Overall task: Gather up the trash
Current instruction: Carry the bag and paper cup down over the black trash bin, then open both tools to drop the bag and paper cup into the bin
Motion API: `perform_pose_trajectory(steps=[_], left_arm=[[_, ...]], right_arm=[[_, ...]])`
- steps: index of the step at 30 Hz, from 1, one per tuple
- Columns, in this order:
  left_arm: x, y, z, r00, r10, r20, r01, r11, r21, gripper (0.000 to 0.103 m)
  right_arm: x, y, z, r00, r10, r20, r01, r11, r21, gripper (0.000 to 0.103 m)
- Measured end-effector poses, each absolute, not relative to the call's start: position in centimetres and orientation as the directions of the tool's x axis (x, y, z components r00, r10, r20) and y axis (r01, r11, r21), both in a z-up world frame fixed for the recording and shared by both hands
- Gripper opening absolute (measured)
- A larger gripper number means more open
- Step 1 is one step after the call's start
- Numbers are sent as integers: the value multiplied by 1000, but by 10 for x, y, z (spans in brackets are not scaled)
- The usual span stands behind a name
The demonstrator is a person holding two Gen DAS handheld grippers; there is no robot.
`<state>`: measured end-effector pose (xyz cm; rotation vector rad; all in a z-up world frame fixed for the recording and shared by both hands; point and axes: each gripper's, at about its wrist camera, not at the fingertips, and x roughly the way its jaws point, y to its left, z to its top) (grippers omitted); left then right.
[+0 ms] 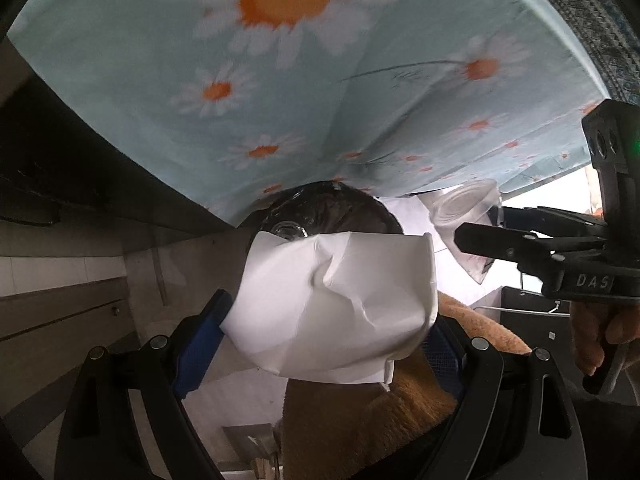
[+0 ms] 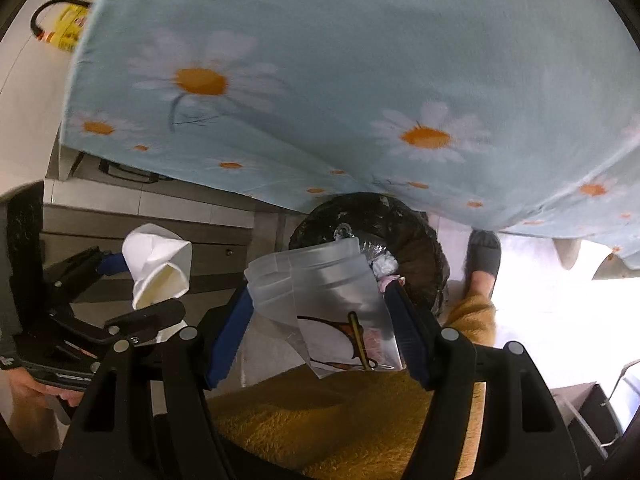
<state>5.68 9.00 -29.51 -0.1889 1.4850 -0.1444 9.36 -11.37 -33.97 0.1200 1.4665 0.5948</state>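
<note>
My left gripper is shut on a crushed white paper cup; it also shows in the right wrist view. My right gripper is shut on a clear plastic cup with a printed picture; it shows in the left wrist view too. Both are held above a bin lined with a black bag, which stands on the floor by the table edge and holds some trash. In the left wrist view the bin is partly hidden behind the paper cup.
A table with a light blue daisy cloth overhangs the bin. The person's brown fleece trousers and a grey slipper are beside the bin. A yellow object lies on the tiled floor.
</note>
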Motion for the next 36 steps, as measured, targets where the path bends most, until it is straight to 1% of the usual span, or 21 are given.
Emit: perform_pose_trajectory(steps=[3, 6, 8, 19, 21, 22, 23, 24, 25, 36], left_arm=[[59, 92, -306, 48, -212, -976, -65, 975, -215, 86], [58, 89, -314, 22, -225, -974, -66, 972, -226, 86], [58, 88, -315, 17, -226, -974, -69, 971, -227, 86], [59, 84, -308, 44, -236, -971, -75, 968, -239, 87], [59, 81, -306, 43, -237, -970, -64, 969, -240, 87], [59, 80, -306, 38, -232, -972, -60, 970, -234, 87], [59, 79, -307, 27, -221, -975, -59, 973, -222, 88], [60, 78, -308, 19, -214, -977, -61, 975, -215, 94], [60, 78, -309, 14, -201, -979, -67, 977, -202, 97], [59, 81, -307, 32, -176, -984, -84, 980, -178, 96]], right_arm=[[96, -116, -349, -27, 450, -893, -271, 856, 440, 68], [97, -116, -350, -34, 461, -887, -248, 856, 454, 68], [97, -114, -345, -19, 460, -888, -262, 855, 448, 68], [102, -120, -341, -9, 463, -886, -253, 856, 450, 68], [101, -120, -341, -13, 467, -884, -247, 855, 455, 72], [101, -120, -341, -11, 467, -884, -244, 856, 455, 80], [101, -120, -341, -5, 464, -886, -243, 858, 451, 85], [101, -120, -340, 3, 461, -887, -247, 860, 446, 85], [101, -120, -339, 5, 460, -888, -247, 861, 444, 85], [98, -125, -330, 8, 494, -869, -240, 845, 478, 85]])
